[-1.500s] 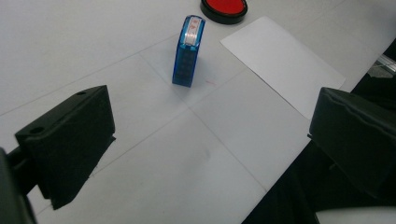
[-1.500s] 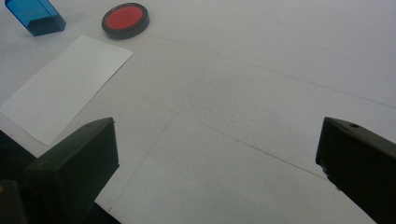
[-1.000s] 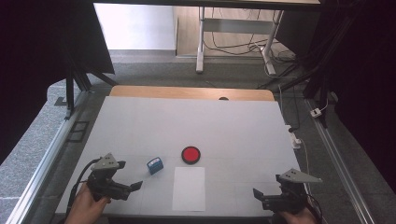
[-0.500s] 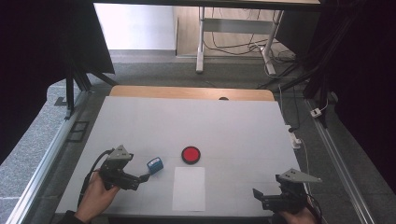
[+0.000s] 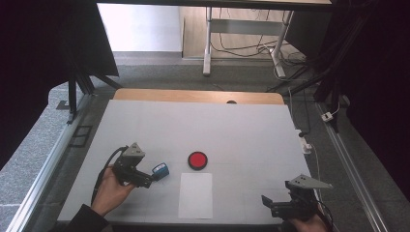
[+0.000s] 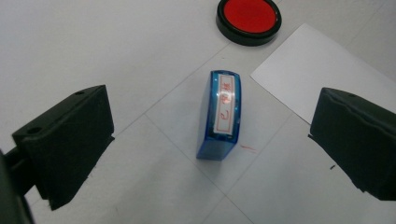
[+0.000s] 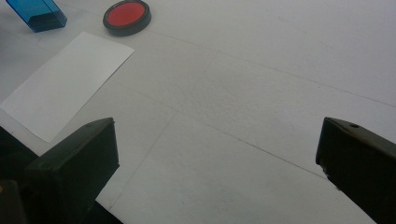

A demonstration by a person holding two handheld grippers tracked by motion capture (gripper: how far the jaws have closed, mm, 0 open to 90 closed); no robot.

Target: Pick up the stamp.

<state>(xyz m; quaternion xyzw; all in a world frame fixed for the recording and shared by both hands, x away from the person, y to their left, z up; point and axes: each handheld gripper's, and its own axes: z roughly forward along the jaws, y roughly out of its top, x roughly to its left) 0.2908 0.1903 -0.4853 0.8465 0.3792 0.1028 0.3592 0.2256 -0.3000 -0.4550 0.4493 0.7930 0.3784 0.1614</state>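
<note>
The left gripper (image 6: pixel 212 135) is gaping wide around a translucent blue rectangular plastic stamp (image 6: pixel 221 114), touching nothing. The right gripper (image 7: pixel 217 163) is hovering spread apart over the white table (image 7: pixel 261 84).

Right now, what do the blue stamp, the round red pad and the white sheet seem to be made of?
Blue stamp: probably clear moulded plastic, glossy; light passes through its blue edges, and a white label with red marks sits on top.
Round red pad: likely a black plastic rim around a matte red ink surface.
White sheet: looks like plain paper, thin, flat and matte with crisp edges.
</note>
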